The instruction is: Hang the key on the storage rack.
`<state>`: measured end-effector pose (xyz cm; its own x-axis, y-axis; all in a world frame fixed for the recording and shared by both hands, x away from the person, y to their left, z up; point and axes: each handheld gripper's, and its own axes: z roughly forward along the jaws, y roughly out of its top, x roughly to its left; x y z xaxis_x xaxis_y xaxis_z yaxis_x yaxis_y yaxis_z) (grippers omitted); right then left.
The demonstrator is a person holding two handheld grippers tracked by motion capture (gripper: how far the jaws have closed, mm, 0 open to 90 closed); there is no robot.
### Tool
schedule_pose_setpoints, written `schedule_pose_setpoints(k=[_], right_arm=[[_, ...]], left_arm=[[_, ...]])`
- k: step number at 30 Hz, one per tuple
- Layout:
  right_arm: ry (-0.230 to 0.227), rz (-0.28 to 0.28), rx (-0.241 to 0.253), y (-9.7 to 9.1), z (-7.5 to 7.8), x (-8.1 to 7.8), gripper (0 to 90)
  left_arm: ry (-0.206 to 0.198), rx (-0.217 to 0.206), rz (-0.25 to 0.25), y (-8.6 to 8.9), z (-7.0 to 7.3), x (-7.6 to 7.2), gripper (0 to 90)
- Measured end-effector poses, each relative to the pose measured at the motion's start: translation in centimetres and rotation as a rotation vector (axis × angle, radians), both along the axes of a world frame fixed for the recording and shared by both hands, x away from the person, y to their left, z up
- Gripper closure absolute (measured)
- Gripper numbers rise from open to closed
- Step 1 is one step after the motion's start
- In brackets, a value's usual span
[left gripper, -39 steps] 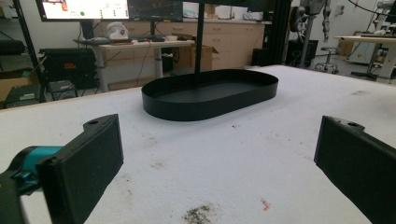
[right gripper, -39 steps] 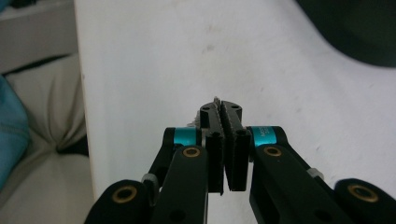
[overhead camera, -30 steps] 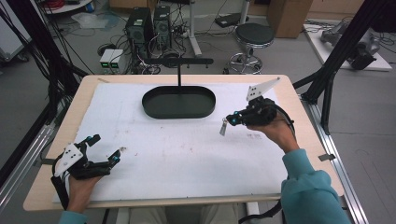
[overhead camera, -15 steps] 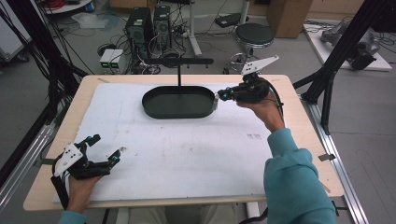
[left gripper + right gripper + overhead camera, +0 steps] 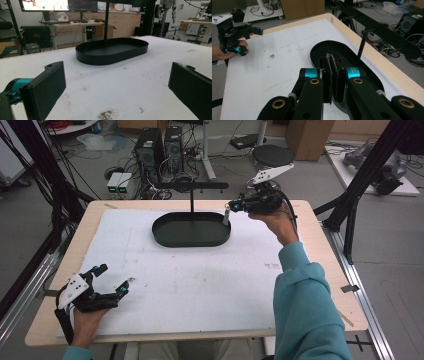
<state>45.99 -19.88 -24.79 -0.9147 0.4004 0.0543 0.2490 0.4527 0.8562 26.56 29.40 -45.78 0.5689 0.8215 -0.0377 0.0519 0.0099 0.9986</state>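
- Since the earlier frame, the right gripper (image 5: 229, 208) has lifted from the tabletop (image 5: 200, 280) to the black tray's (image 5: 191, 229) right rim.
- Its jaws are clamped on a small grey piece (image 5: 226, 216) above that rim.
- Left gripper (image 5: 111, 279) rests near the front left, jaws apart.

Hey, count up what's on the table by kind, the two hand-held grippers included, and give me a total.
Black two-jaw grippers: 2, left gripper and right gripper
Black oval tray: 1
Black T-shaped stand: 1
White mat: 1
Small grey piece in the right gripper: 1
Total: 6
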Motion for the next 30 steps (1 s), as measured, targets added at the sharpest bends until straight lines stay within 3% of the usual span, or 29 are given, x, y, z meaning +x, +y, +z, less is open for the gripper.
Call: schedule_pose_setpoints(k=[12, 23, 30], right_arm=[[-0.011, -0.03, -0.016, 2.4, 0.9, 3.0, 88.8], [-0.013, -0.08, -0.058, 3.9, 1.4, 4.6, 88.7], [0.003, -0.114, -0.076, 4.0, 0.7, 5.6, 88.7]], left_arm=[[-0.001, 0.004, -0.004, 0.0, 0.0, 0.0, 1.8], [-0.001, 0.005, -0.004, 0.0, 0.0, 0.0, 1.7], [-0.001, 0.005, -0.004, 0.0, 0.0, 0.0, 1.7]])
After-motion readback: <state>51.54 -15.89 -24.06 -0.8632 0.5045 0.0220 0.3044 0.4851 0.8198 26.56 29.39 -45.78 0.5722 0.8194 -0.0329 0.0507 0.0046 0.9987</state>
